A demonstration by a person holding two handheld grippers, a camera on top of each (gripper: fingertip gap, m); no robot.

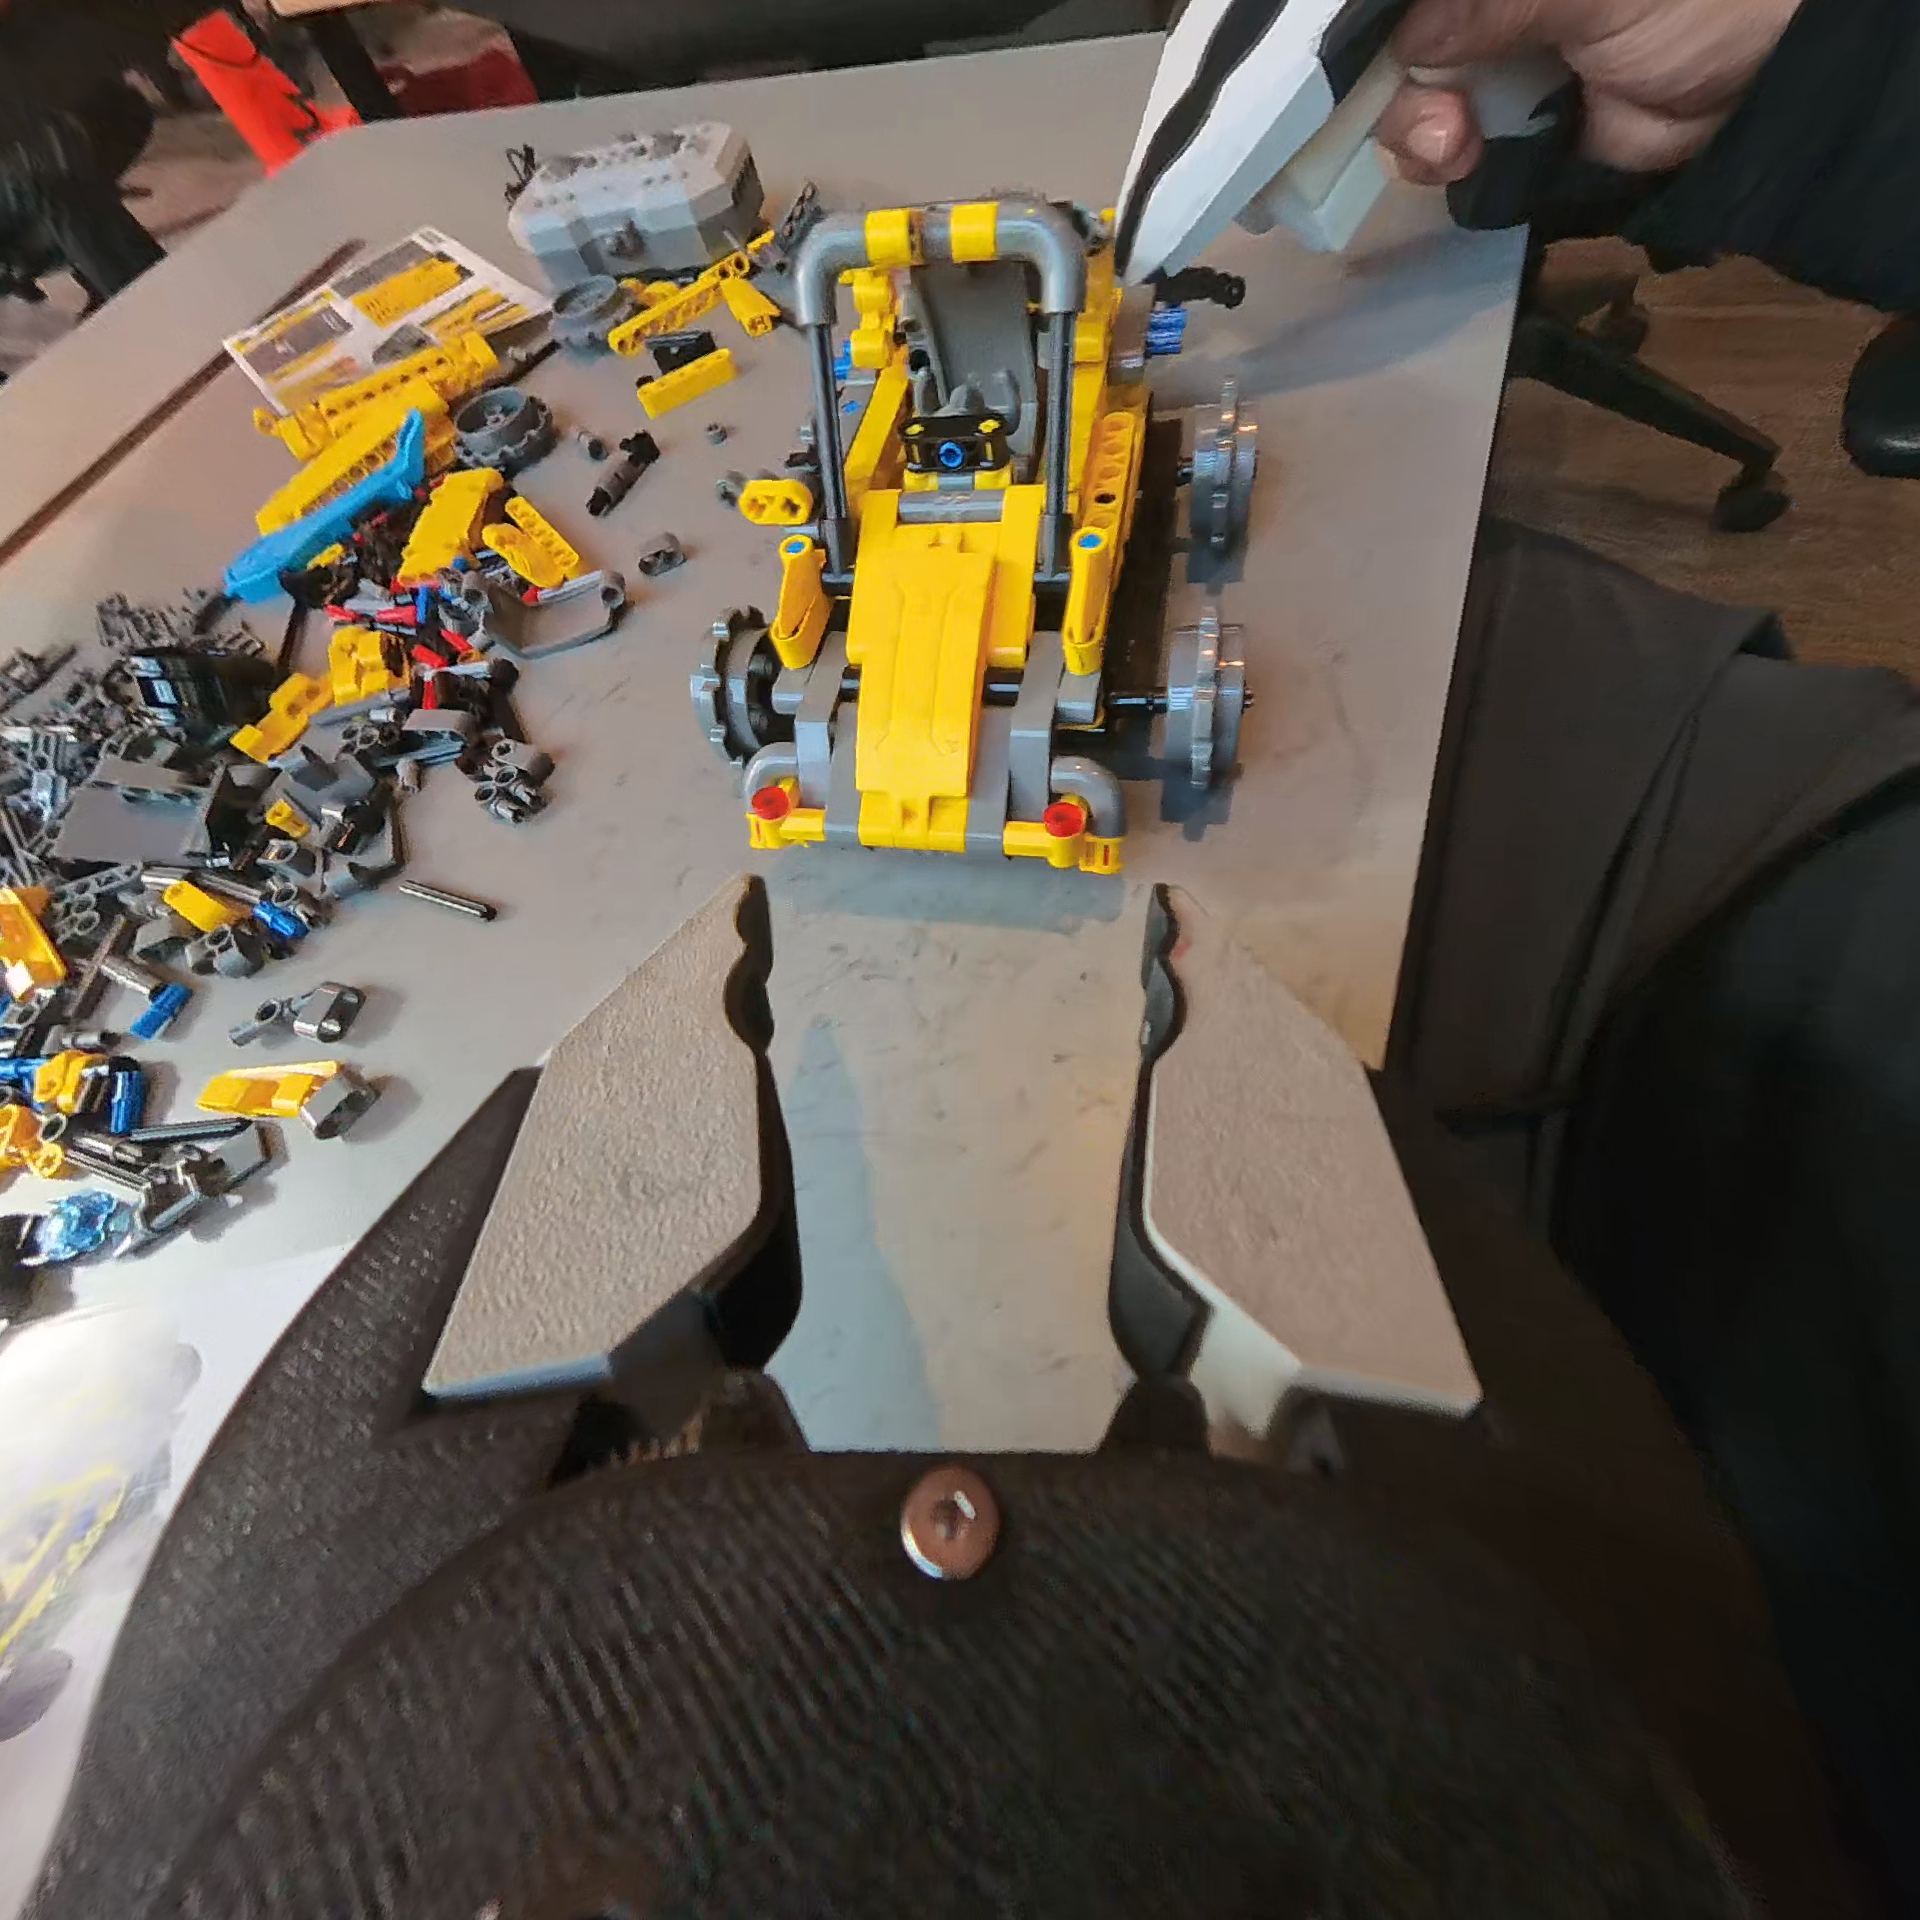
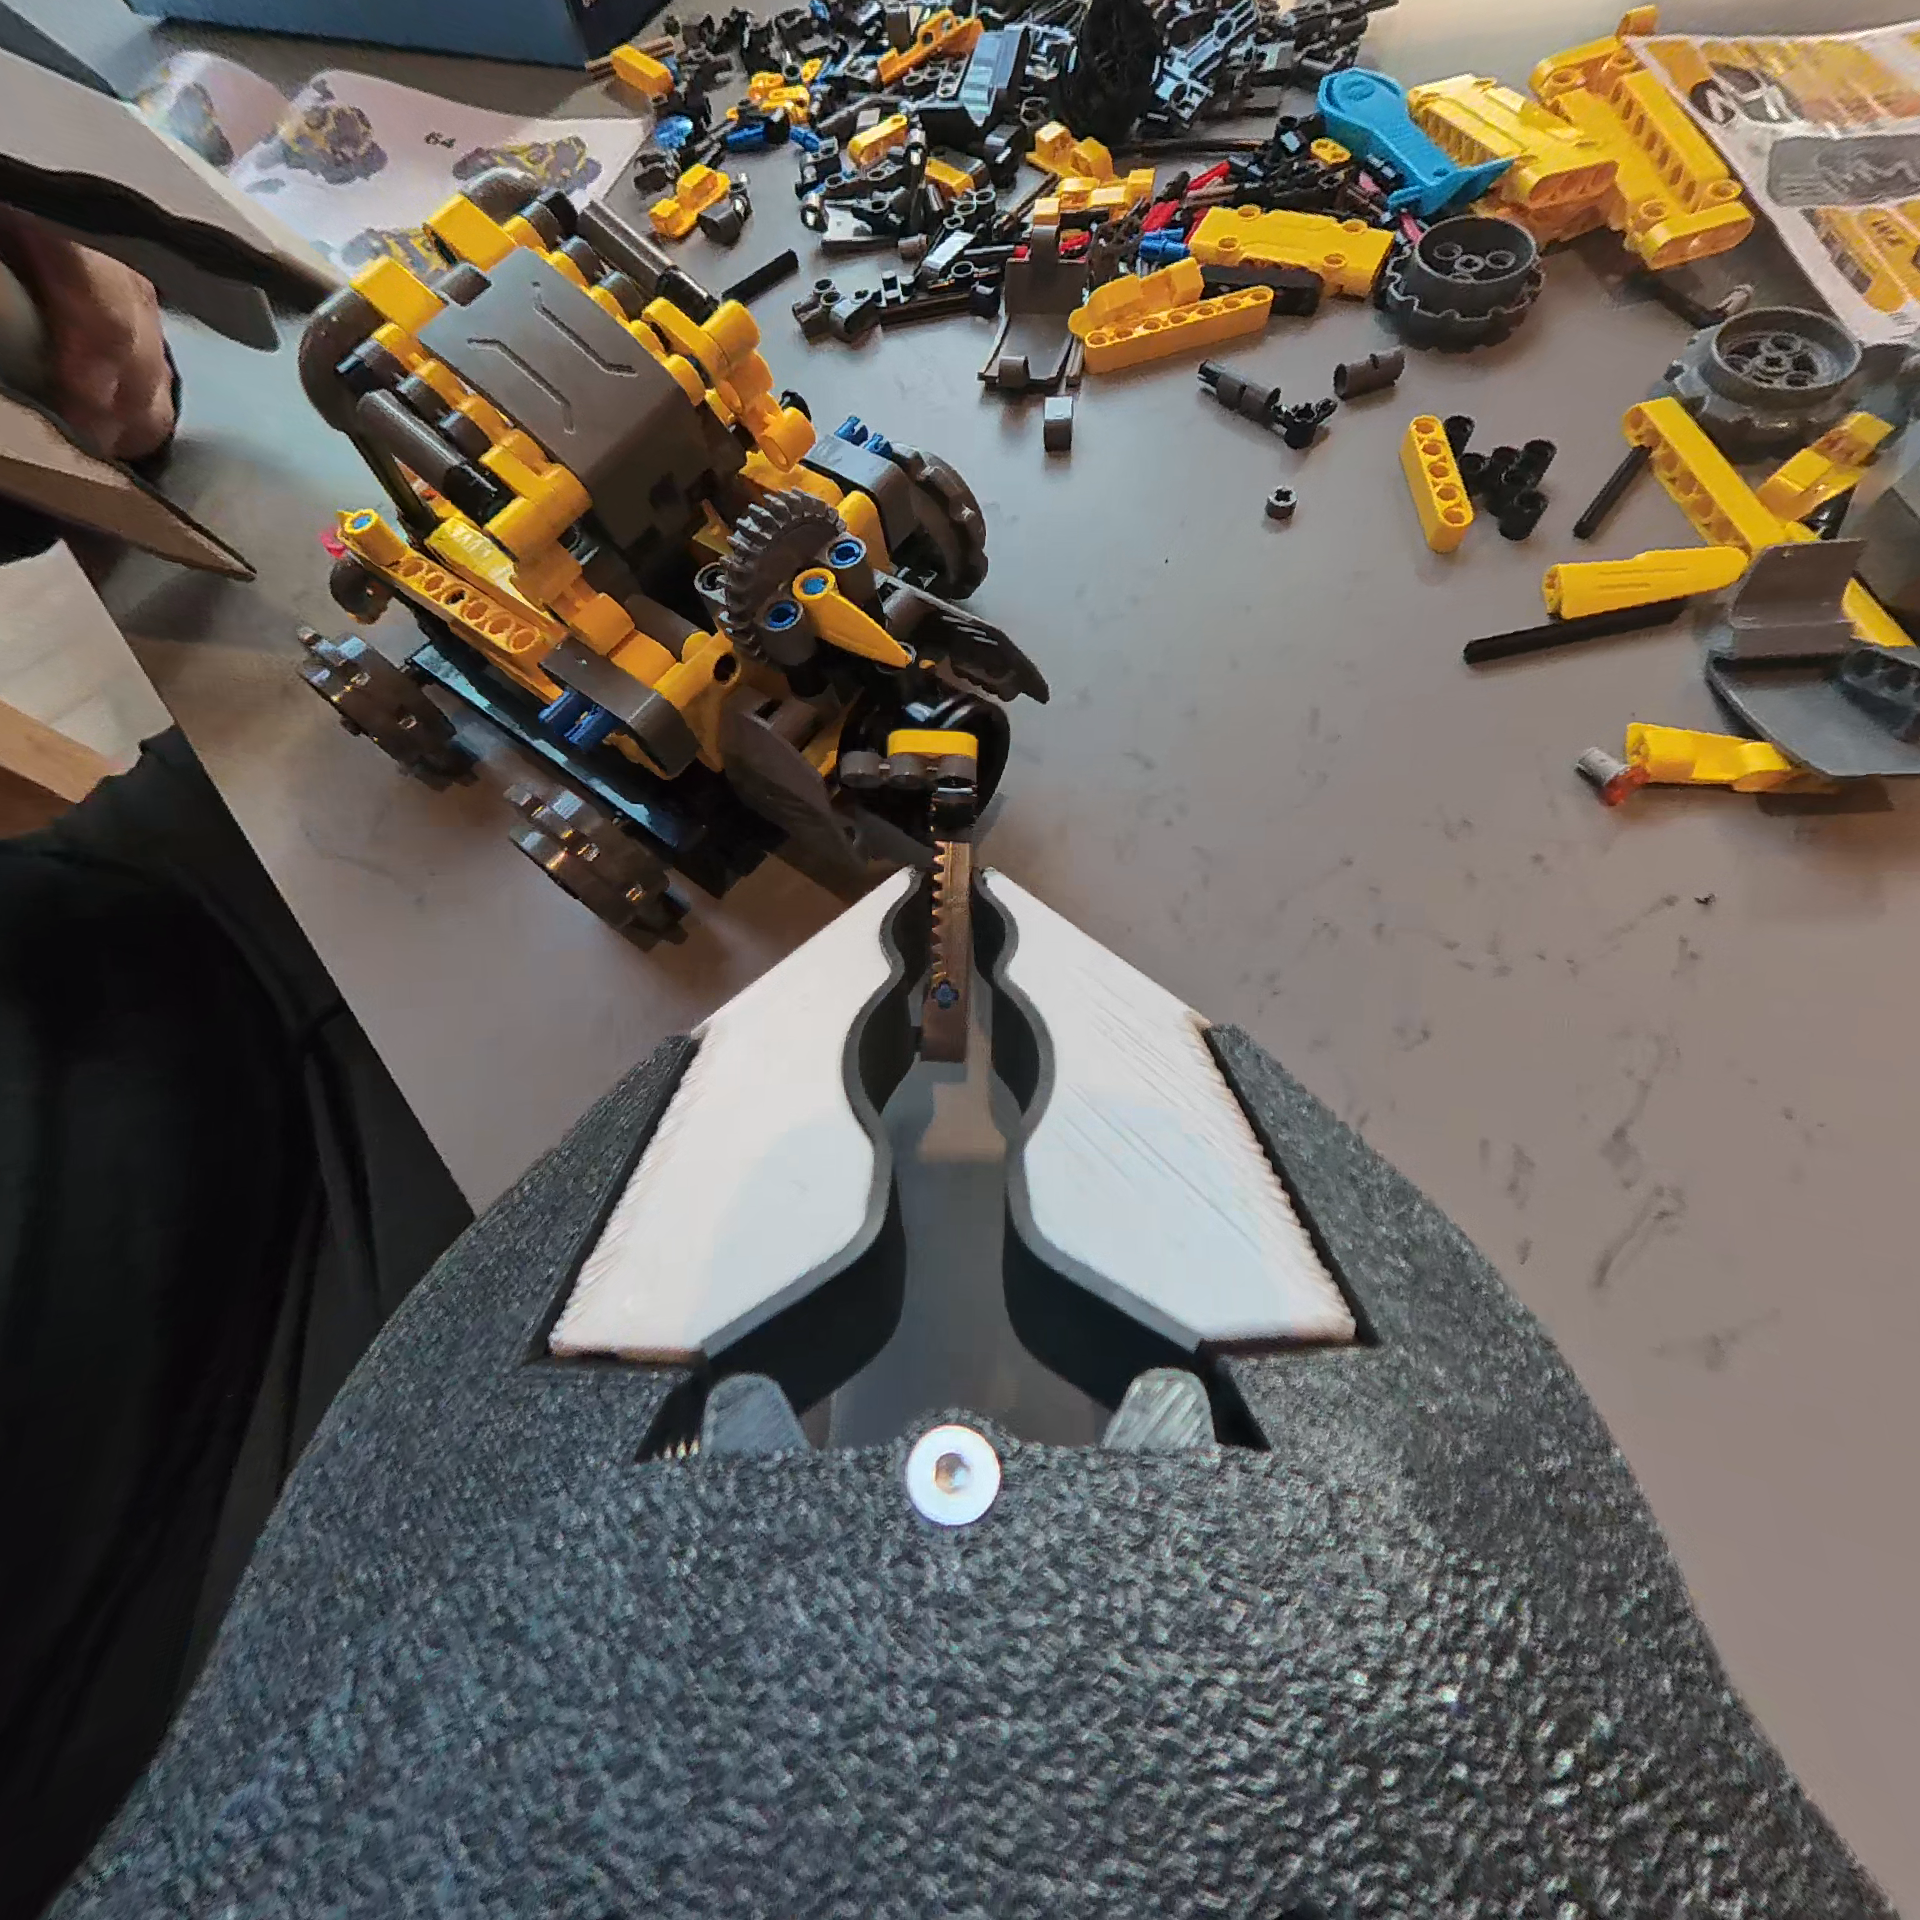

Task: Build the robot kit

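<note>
A yellow and grey toy-brick vehicle [image 1: 951,582] stands on the grey table [image 1: 935,1091], its rear end towards my left gripper [image 1: 961,914]. That gripper is open and empty, a short way behind the vehicle. The vehicle also shows in the right wrist view [image 2: 582,561]. My right gripper [image 2: 948,883] is shut on a dark toothed rack piece [image 2: 948,977] at the vehicle's front end. The piece points into the black and yellow parts there. In the left wrist view the right gripper [image 1: 1195,177] shows at the vehicle's far end, held by a hand [image 1: 1579,73].
A pile of loose yellow, black, grey and blue pieces [image 1: 260,748] lies left of the vehicle, with a blue tool [image 1: 332,509], loose grey wheels [image 2: 1465,270], a grey block [image 1: 634,197] and printed sheets [image 1: 384,301]. The table edge [image 1: 1455,623] runs close on the right, an office chair base [image 1: 1662,416] beyond. The left gripper's tips are roughly 20 cm from the right gripper's. About 25 cm separates my right fingertips from the grey block [image 1: 634,197].
</note>
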